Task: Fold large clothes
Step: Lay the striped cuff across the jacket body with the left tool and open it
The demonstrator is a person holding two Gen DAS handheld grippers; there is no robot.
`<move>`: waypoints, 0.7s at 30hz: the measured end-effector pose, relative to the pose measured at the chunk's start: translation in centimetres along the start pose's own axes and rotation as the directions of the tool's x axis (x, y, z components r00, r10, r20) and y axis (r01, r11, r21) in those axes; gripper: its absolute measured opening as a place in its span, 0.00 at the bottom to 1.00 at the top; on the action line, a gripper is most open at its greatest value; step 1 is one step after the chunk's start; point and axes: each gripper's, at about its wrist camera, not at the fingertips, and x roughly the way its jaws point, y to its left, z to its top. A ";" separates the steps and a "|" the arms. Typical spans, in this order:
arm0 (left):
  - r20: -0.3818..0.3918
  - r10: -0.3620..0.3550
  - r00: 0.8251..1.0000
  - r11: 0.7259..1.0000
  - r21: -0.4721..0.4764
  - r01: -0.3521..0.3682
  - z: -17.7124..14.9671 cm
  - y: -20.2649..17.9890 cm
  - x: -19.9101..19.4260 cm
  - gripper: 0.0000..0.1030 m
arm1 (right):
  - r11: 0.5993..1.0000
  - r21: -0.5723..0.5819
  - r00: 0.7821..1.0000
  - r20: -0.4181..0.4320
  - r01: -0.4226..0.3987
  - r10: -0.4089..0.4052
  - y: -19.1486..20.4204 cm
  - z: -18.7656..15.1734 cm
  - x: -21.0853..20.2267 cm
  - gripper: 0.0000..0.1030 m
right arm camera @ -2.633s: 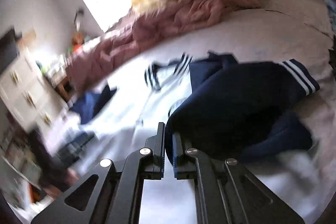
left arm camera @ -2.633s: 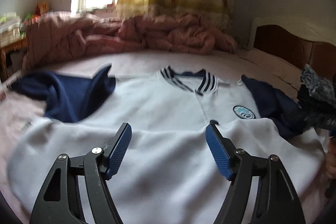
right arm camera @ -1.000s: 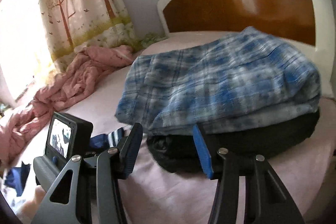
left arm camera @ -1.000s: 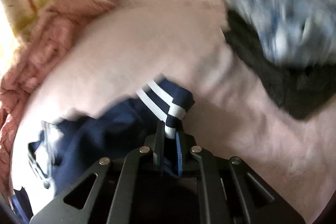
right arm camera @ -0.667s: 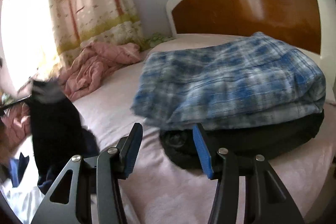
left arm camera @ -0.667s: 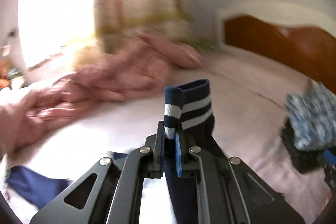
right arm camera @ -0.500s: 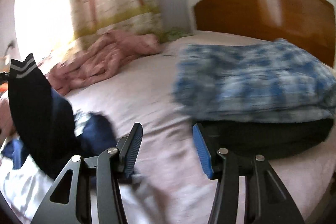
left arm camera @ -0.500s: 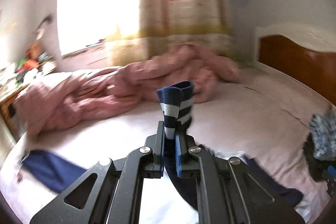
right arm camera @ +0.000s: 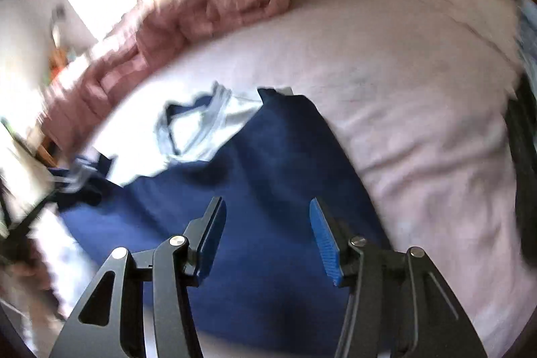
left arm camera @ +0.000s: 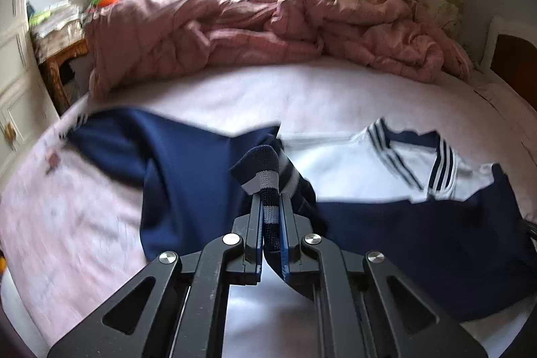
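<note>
left gripper [left arm camera: 271,225]: jaws clamped together, fabric pinched | right gripper [right arm camera: 267,235]: jaws spread wide, nothing between

No text or label can be read anywhere.

White jacket [left arm camera: 339,170], navy sleeves, front-up on bed; right sleeve folded across.

Our left wrist view low and close over the jacket [left arm camera: 352,163] toward the window, our right tilted, sharing jacket and quilt [left arm camera: 208,26].
</note>
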 end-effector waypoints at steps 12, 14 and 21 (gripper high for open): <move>-0.084 -0.120 0.989 0.992 -0.034 0.118 -2.8 2.0 1.7 0.18 | 0.953 -0.190 0.960 -0.104 0.236 -0.259 0.7 3.4 7.8 0.17; -0.121 -0.181 0.976 0.983 -0.055 0.176 -2.5 1.5 2.4 0.19 | 0.965 -0.121 0.969 -0.053 0.232 -0.240 -0.9 4.2 6.5 0.07; -0.191 -0.212 0.958 0.977 -0.019 0.212 0.1 -2.6 6.9 0.19 | 0.971 0.078 0.973 0.009 0.228 -0.229 -6.2 5.2 5.8 0.07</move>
